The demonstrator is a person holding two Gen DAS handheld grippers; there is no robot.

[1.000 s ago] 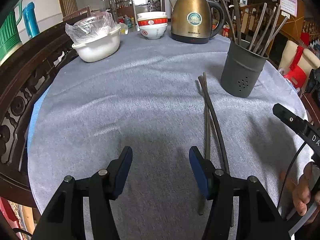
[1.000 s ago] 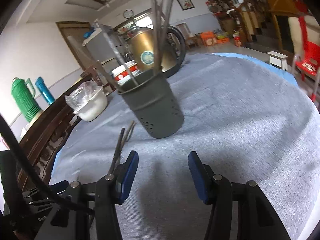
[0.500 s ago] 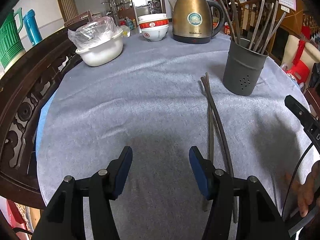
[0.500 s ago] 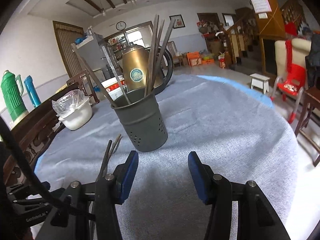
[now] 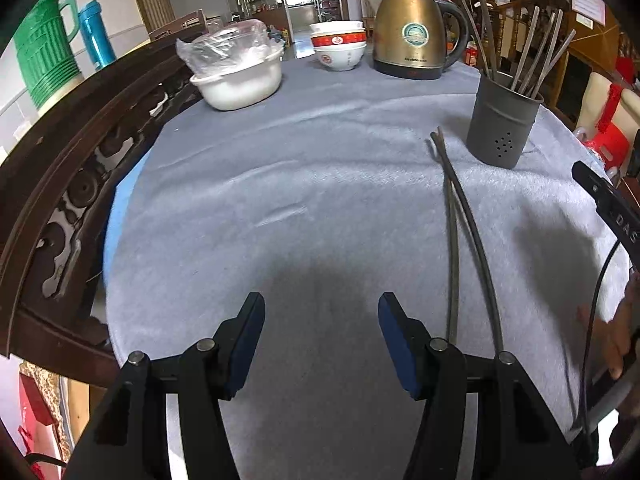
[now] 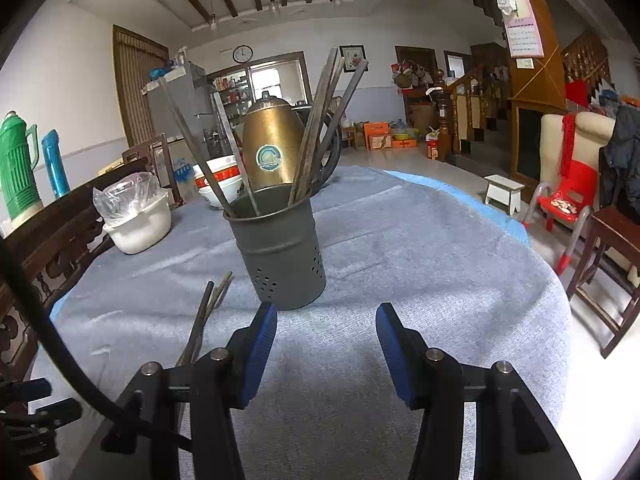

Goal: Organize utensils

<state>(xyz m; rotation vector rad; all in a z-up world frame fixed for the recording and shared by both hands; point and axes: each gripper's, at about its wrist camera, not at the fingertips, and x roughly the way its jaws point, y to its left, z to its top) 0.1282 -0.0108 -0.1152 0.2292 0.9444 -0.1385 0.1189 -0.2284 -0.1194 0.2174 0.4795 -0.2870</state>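
A dark grey perforated utensil holder (image 5: pixel 505 123) (image 6: pixel 280 254) stands upright on the grey tablecloth with several chopsticks (image 5: pixel 538 56) (image 6: pixel 316 136) leaning in it. Loose dark chopsticks (image 5: pixel 460 220) (image 6: pixel 206 316) lie flat on the cloth in front of the holder and a little to its left. My left gripper (image 5: pixel 322 312) is open over bare cloth, with the loose chopsticks just right of its right finger. My right gripper (image 6: pixel 326 322) is open too, nothing between its blue pads (image 6: pixel 262 344), and points at the holder's base from close by.
A brass kettle (image 5: pixel 412 32), stacked red-and-white bowls (image 5: pixel 339 46) and a white bowl with a plastic bag (image 5: pixel 236 76) stand at the far side. A carved dark wood chair back (image 5: pixel 52 184) borders the table's left. A hand (image 5: pixel 612 340) is at the right edge.
The left gripper drew back toward the near edge, so the holder and bowls look farther off. The right gripper tilted up and rolled level; the holder now stands upright and centred ahead of it.
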